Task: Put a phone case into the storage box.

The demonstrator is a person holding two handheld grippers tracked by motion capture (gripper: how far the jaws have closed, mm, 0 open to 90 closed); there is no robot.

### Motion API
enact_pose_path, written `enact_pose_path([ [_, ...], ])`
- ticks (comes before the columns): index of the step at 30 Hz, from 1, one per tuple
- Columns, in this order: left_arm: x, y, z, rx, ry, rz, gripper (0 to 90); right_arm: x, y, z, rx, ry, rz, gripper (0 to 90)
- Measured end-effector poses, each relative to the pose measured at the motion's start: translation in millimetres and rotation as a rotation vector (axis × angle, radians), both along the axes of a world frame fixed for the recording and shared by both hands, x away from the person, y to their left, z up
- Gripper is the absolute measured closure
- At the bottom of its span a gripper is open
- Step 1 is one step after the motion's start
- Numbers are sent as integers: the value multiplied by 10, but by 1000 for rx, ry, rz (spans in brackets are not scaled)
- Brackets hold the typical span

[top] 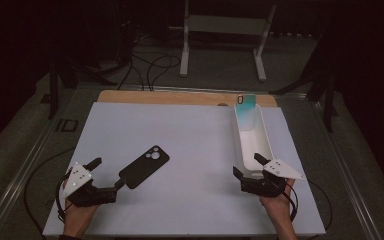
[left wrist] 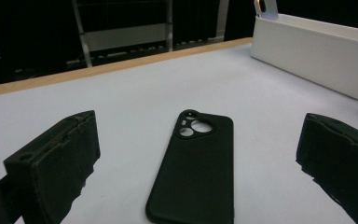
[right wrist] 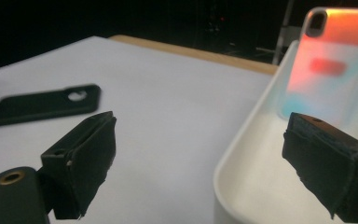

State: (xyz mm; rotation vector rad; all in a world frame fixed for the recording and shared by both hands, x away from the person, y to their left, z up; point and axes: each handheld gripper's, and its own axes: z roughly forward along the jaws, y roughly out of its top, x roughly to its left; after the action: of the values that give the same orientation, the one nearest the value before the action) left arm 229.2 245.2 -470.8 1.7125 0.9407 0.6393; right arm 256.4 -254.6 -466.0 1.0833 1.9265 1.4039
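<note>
White table sheet (top: 180, 130) | left gripper (top: 107, 176) low, jaws wide, straddling flat black phone case (top: 145, 166) | right gripper (top: 250, 166) jaws wide over long white plastic tray (top: 252, 135) rim.

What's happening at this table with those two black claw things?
A person sits at a white table holding a two-jaw gripper in each hand. The left gripper is open, its jaws standing either side of a black phone case that lies flat, not yet clamped. The right gripper is open too, at the near end of a long white tray. Another phone case, with a pale colourful sheen, leans upright at the tray's far end.
</note>
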Motion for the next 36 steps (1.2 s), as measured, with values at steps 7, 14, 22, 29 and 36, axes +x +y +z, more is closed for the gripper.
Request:
enact_pose_path([
  [7,27,-17,61,13,32,-27,0,-45,-12,-9,6,-16,12,98],
  [14,103,-50,144,46,63,-36,0,-45,-41,-7,7,-20,10,98],
  [22,300,-146,166,113,154,-70,0,-36,-64,-10,6,-20,6,98],
  [29,429,-207,170,176,187,-82,0,-35,-74,-13,3,-20,1,98],
  [36,534,-256,132,212,222,-87,0,-32,-88,-11,6,-20,-1,98],
])
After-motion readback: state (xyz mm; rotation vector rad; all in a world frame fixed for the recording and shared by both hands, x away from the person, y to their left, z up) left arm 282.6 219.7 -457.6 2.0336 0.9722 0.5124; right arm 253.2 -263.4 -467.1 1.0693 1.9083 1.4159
